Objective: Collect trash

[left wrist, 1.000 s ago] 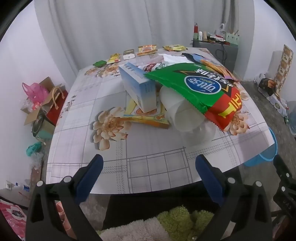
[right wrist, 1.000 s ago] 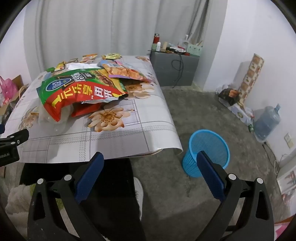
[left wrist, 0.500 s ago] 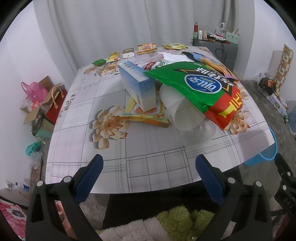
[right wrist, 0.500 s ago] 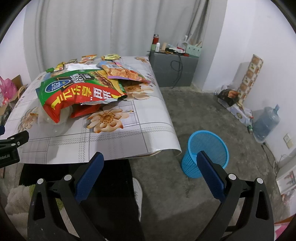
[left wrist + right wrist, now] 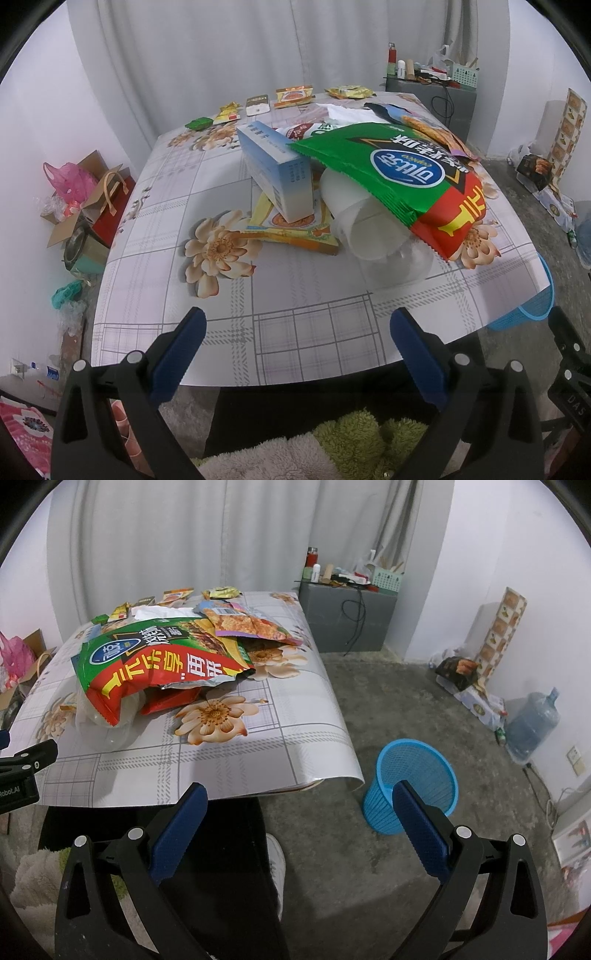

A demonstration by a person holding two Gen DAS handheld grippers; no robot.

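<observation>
Both claws stood wide and empty: my left claw (image 5: 295, 347) hung off the near edge of the flowered surface (image 5: 229, 317), my right claw (image 5: 301, 819) over the floor. Ahead of the left lay a green-and-red chip bag (image 5: 399, 177) on a white cup (image 5: 369, 229), beside a blue box (image 5: 277, 173). By the right stood a blue mesh bin (image 5: 413, 775).

Both wrist views looked from just off the bench's (image 5: 303, 325) near edge, the left across its top, the right toward its corner and the floor (image 5: 369, 701), sharing the green chip bag (image 5: 391, 173).
</observation>
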